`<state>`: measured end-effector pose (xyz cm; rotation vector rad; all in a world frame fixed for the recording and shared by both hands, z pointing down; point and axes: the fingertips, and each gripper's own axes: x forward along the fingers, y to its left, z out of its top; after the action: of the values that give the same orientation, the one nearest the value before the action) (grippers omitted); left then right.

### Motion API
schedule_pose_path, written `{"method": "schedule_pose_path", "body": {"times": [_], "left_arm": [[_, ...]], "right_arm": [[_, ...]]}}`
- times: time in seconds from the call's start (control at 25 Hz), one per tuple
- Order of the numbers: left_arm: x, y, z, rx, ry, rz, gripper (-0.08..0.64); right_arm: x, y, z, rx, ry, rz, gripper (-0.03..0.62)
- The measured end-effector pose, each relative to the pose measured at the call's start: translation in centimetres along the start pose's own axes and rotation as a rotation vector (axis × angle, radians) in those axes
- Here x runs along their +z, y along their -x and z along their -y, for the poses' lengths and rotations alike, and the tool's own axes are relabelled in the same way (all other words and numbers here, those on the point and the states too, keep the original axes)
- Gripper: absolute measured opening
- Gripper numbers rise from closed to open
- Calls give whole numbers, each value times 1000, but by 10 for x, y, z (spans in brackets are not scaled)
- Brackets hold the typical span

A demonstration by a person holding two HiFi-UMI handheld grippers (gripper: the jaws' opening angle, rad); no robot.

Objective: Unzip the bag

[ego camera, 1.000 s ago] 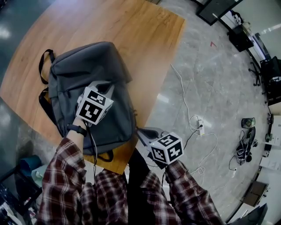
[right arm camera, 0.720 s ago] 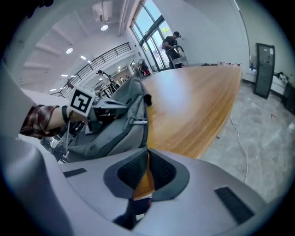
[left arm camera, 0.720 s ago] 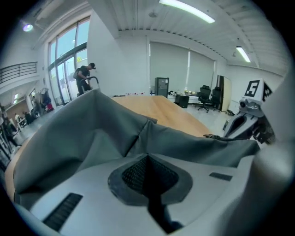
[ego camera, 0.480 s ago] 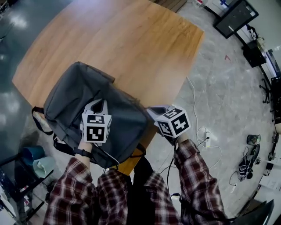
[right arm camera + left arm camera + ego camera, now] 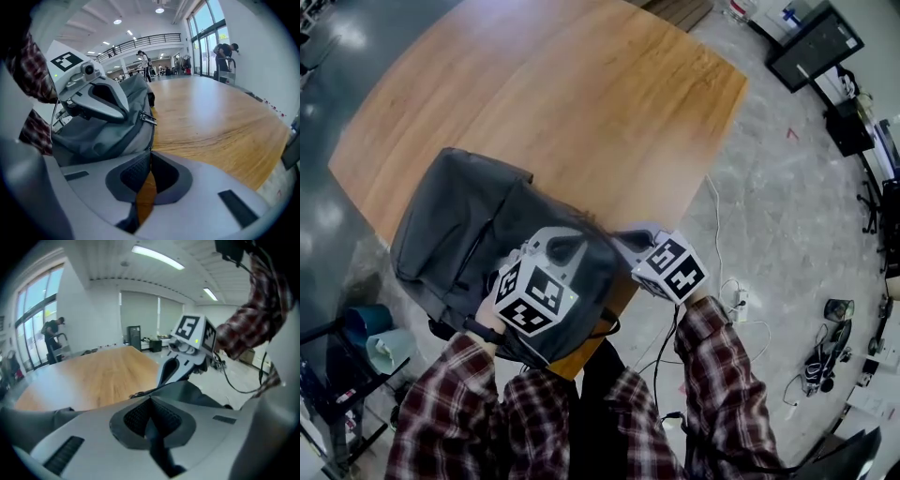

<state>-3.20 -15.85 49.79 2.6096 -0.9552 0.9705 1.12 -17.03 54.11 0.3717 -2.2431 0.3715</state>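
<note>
Surface: wooden table [image 5: 581, 103] on a grey floor [image 5: 787, 216]; cable [image 5: 717, 234] at 3 o'clock.
Bag: grey bag [image 5: 459, 225] on the table's 7 o'clock edge.
Left gripper [image 5: 555, 246]: jaws pressed together over the bag.
Right gripper [image 5: 630, 239]: jaws closed at the bag's 3 o'clock side.
Right gripper view only: zip pull [image 5: 146, 118], person [image 5: 225, 54] by the windows.

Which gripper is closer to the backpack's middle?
Left. The left gripper sits over the backpack, on its near half; the right gripper is at its right edge.
</note>
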Motion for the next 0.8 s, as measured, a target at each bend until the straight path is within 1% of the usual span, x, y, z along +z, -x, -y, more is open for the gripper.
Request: {"method": "schedule_pose_path", "body": {"times": [0.04,0.08,0.12,0.2,0.32,0.52,0.68,0.8], "left_arm": [[-4,-11,4,-27,-52,-32,6],[-9,-20,6,-46,-83,-59,6],[-13,-26,5,-63,-93,-74,6],[-16,-31,2,-87,-73,-75,6],[-16,-36,-3,-88,-45,-81,6],[-10,-52,-18,-50,-4,-102,6],[-4,-65,-40,1,41,-120,6],[3,-73,-62,59,68,-127,6]], "right_arm": [[-1,1,-2,-6,20,-4,15],[-3,2,-5,-12,38,-9,15],[-6,3,-7,-15,53,-15,15],[-13,7,-13,-16,72,-23,15],[-27,16,-28,-16,61,-12,15],[-46,38,-58,-37,-57,57,15],[-56,50,-79,-60,-161,107,15],[-57,57,-92,-57,-223,150,15]]}}
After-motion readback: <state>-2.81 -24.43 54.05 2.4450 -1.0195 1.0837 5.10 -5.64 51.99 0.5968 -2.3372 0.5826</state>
